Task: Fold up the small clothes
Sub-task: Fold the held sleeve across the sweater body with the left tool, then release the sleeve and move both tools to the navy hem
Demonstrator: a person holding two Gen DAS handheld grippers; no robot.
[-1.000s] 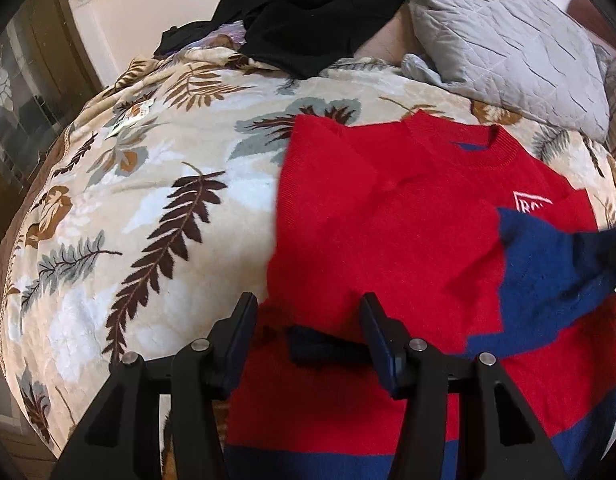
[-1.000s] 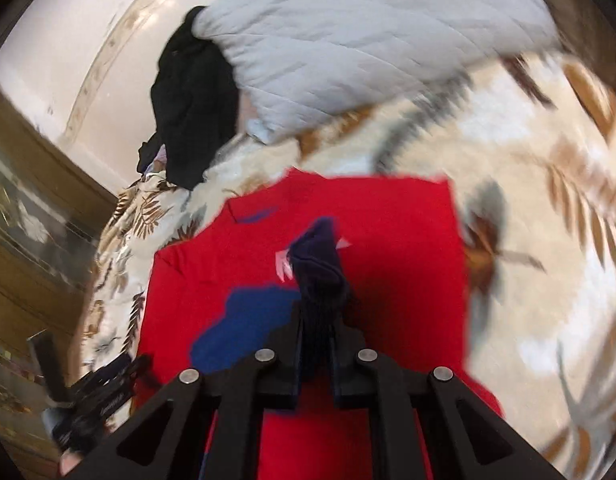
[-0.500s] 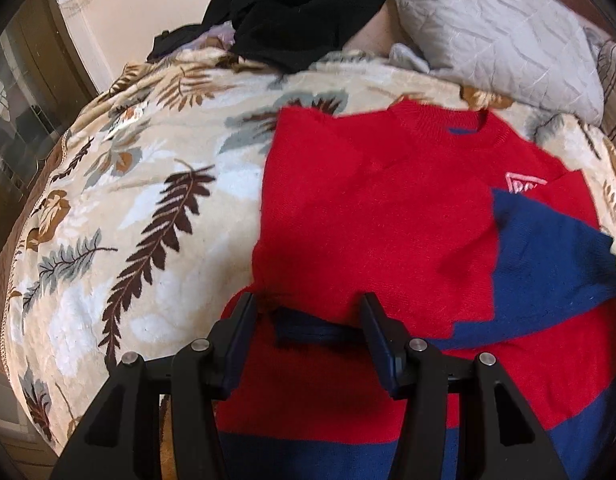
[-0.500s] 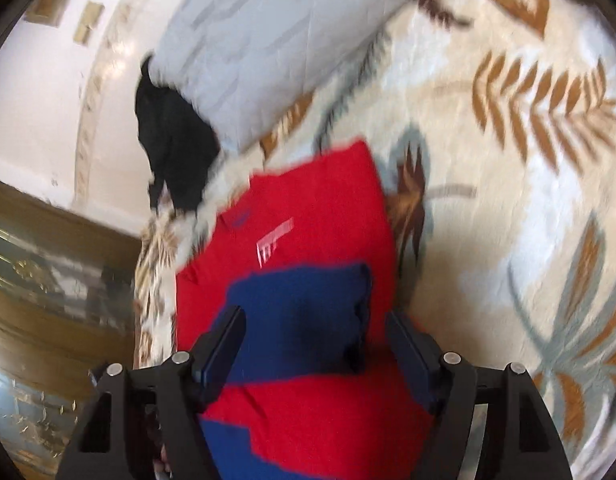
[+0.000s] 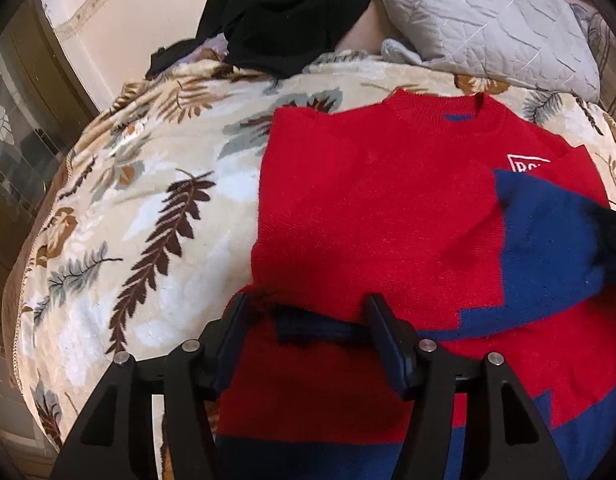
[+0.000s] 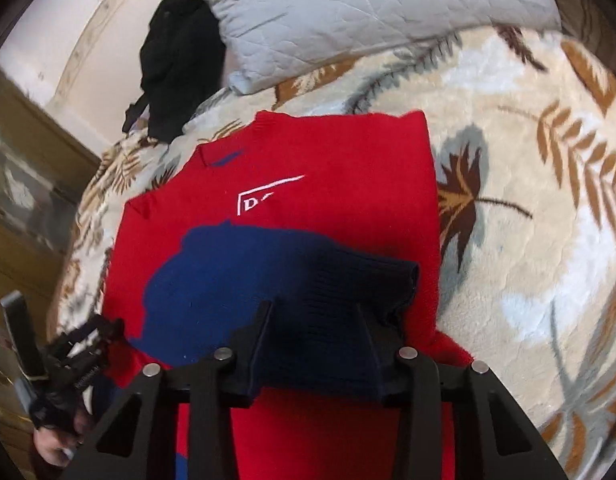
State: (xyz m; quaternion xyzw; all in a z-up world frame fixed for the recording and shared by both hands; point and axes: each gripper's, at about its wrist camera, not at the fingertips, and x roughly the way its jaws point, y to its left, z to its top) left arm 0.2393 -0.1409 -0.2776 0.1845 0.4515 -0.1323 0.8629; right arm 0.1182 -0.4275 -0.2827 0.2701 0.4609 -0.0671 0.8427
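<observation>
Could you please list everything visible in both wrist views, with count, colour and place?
sweater: one, red with navy blocks and a white logo, flat on the blanket, both sleeves folded inward.
blanket: one, cream with brown and grey leaves, covering the bed.
pillow: one, grey quilted, at the head of the bed.
dark clothes: one pile, black, left of the pillow.
wall: one, off-white, behind the bed.
left gripper: one, black, jaws open around the navy cuff of the folded left sleeve.
right gripper: one, black, jaws open over the navy right sleeve.
</observation>
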